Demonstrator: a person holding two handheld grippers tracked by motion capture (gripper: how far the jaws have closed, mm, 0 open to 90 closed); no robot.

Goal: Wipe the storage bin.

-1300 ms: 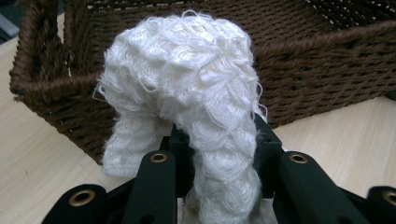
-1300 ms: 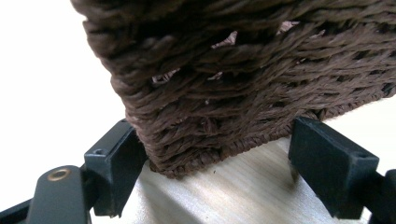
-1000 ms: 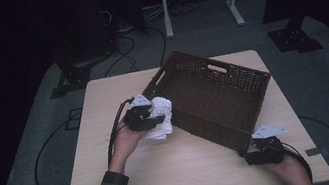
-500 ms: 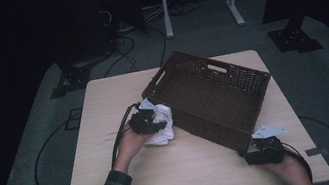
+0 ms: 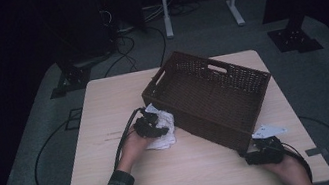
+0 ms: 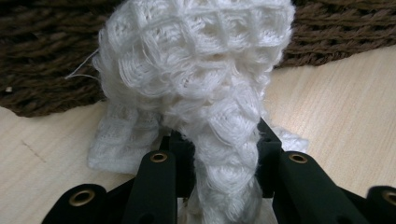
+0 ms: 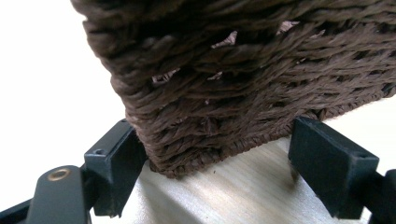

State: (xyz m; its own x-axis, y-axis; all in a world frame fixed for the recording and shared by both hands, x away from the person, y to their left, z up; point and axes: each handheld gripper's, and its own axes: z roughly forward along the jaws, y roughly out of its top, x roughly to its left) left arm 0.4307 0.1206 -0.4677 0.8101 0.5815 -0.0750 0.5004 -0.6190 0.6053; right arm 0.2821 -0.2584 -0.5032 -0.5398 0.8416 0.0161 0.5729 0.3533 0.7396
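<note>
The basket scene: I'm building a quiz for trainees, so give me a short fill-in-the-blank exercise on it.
1. The left gripper is shut on a white ____.
2. The right gripper is open around a corner of the woven ____.
3. The cloth lies on the table ____ the basket, not inside it.

Missing words: cloth; basket; beside

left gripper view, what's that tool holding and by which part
The left tool is shut on the white waffle-weave cloth, pinching a bunched, twisted fold of it, while the rest of the cloth lies on the table beside the wicker basket.
</note>
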